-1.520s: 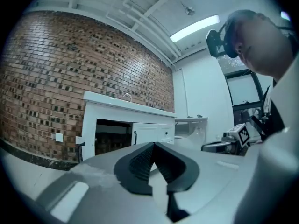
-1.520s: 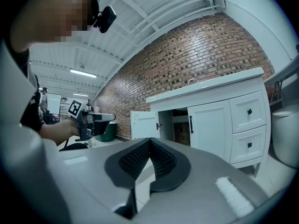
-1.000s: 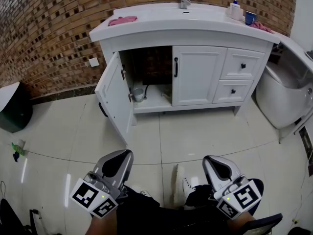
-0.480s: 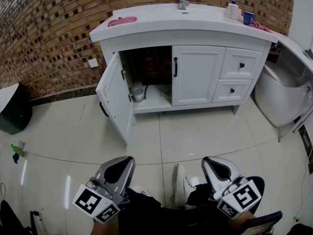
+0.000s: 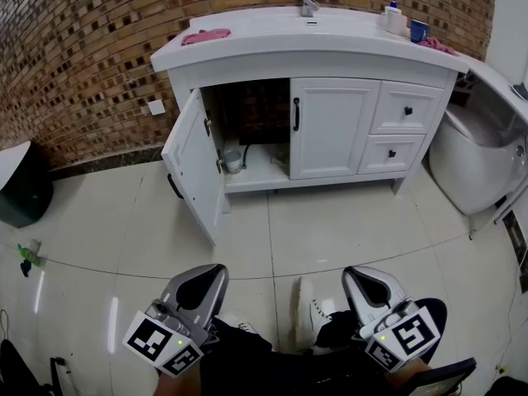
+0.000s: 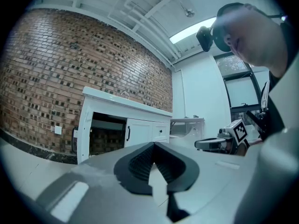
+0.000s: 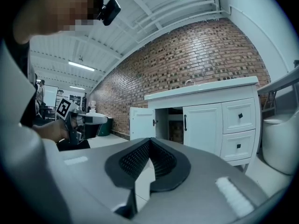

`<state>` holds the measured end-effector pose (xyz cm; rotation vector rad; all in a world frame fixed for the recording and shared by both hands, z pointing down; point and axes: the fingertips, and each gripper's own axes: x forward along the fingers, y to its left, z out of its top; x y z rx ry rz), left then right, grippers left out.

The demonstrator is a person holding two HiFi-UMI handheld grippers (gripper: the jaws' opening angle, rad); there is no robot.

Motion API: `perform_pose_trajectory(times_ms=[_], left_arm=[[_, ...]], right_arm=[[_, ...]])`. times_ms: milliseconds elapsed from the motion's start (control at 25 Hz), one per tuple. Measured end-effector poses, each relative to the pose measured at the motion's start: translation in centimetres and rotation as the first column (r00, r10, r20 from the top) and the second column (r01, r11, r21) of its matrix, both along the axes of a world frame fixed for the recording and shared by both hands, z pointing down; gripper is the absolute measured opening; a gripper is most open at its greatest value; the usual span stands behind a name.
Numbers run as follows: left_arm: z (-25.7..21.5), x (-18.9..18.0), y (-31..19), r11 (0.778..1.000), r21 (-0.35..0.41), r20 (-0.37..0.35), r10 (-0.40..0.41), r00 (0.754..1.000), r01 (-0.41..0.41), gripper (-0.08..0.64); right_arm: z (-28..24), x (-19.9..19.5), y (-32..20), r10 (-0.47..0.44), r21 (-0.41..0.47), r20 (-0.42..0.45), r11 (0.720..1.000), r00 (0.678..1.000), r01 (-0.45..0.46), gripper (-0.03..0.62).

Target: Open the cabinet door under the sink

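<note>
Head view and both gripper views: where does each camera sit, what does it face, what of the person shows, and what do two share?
Head view: head-mounted, steeply down at the open door; left gripper, right gripper, shoes show.
Left gripper view: on that gripper, level along shut jaws toward the cabinet; head shows.
Right gripper view: likewise; a hand shows.
Shared: all show the open door.

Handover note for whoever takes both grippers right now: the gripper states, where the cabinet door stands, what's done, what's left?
Left gripper: shut, empty, held low, well back from the sink.
Right gripper: shut, empty, also held low and back.
Left cabinet door: swung wide open under the sink. The right door is closed.
Done: the door is open.
Left: apparently nothing, unless the right door is wanted open too.
</note>
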<state>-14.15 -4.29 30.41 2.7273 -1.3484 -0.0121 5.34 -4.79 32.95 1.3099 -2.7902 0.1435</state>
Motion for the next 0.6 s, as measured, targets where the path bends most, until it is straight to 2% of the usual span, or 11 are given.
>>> perform_pose_trajectory(times_ms=[600], left_arm=[[-0.05,0.02,-0.63,1.0,0.003,-0.003,-0.003,1.0,0.003,0.003]], right_arm=[[-0.29,-0.44,-0.17,-0.001,0.019,-0.008,1.0,1.0,0.001,0.006]])
